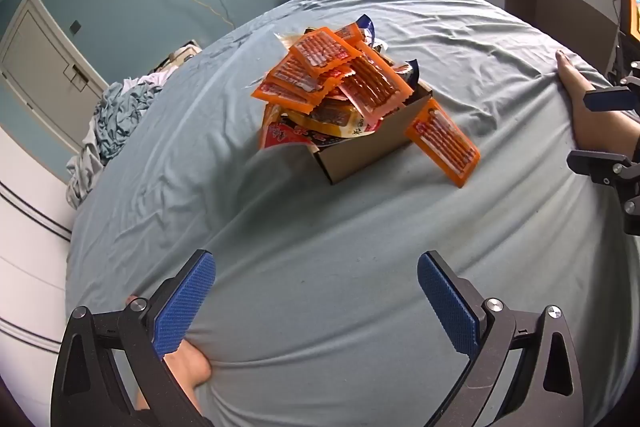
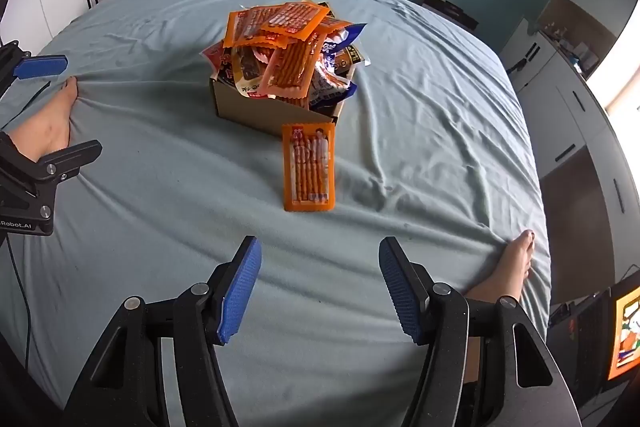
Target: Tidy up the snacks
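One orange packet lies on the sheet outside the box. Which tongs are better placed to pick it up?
Right, probably. The loose orange packet lies straight ahead of the right tongs, open and empty. From the left tongs it sits off to the side, beyond the cardboard box.

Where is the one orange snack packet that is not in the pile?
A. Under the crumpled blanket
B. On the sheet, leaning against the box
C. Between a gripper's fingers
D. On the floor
B: the lone packet lies on the sheet, its top edge against the box.
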A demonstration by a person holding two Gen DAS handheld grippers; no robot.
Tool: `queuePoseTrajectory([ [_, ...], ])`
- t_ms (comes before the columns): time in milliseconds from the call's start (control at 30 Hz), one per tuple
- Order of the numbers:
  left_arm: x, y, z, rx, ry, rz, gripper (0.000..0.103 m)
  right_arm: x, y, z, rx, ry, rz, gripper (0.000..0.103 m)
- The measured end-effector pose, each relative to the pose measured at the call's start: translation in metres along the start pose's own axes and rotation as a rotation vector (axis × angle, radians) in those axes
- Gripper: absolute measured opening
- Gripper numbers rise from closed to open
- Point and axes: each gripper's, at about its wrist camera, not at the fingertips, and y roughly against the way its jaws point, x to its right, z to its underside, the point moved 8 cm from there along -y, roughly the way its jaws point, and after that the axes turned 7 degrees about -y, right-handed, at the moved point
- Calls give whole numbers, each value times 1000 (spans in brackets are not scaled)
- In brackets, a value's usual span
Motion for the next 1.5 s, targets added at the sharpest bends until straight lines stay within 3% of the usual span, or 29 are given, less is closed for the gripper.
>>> queuePoseTrajectory([
  [1133, 3, -8, 7, -18, 10, 22, 103, 3, -16, 11, -31, 13, 19, 60],
  [1300, 16, -39, 43, -98, 15, 141, 103, 14, -47, 48, -95, -39, 9, 60],
  [1400, 19, -61, 75, -140, -26, 109, 103, 19, -72, 83, -173, 5, -2, 60],
  [1500, 16, -83, 100, -127, -19, 44, 103, 30, -94, 101, -189, -7, 8, 60],
])
